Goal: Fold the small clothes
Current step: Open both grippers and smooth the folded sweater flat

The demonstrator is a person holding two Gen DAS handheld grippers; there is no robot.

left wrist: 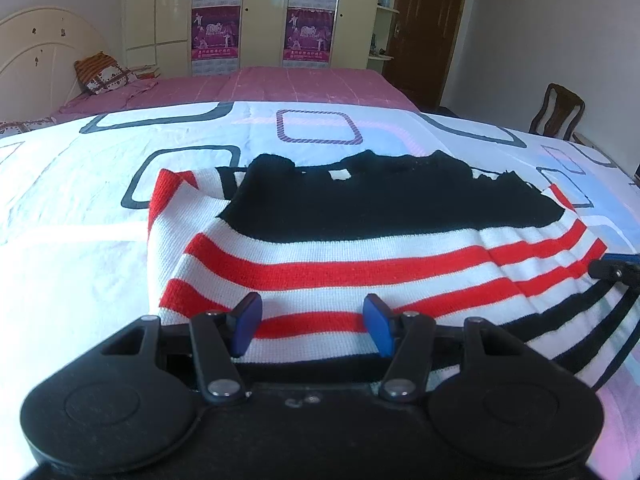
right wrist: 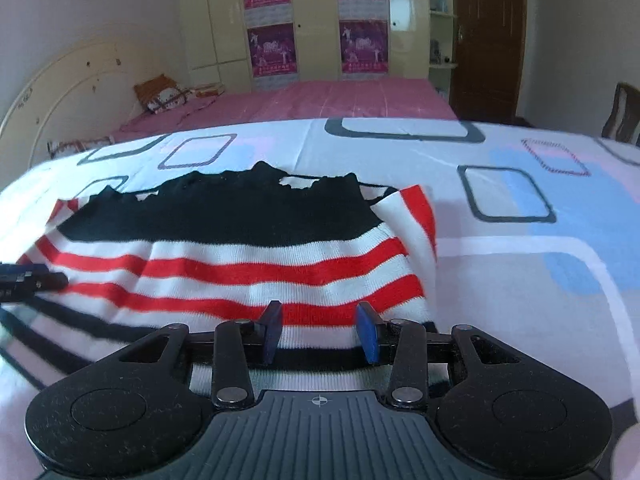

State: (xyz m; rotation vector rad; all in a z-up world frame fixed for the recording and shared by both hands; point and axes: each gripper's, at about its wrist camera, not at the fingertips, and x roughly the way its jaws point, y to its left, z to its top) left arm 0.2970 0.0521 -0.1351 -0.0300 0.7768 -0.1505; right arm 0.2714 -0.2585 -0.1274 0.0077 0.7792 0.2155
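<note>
Knit garment w/ red, white & black stripes (left wrist: 340, 248) lies on the white sheet w/ square outlines (left wrist: 72, 240), side parts look turned in; near hem not yet brought to far edge. L gripper (left wrist: 312, 328) & R gripper (right wrist: 320, 330): pads parted, straddling near hem, nothing pinched. Est. roughly halfway; lengthwise fold left.

Bed sheet (left wrist: 80, 208) (right wrist: 520, 280): white ground, printed with rounded-square outlines in dark grey and purple, pale blue and pink patches. It covers the near bed and shows light creasing.

Directly on it: one striped knit garment (left wrist: 320, 264) (right wrist: 240, 268), partly folded. Black upper portion with a ragged-looking far edge; red and white stripes below; black and white stripes nearest the cameras. A red-and-white striped flap lies along its side edge, turned over.

Beyond: a second bed with a pink cover (left wrist: 280, 84) (right wrist: 340, 100), and a patterned cushion (left wrist: 104, 74) (right wrist: 164, 96) on it by the headboard.
</note>
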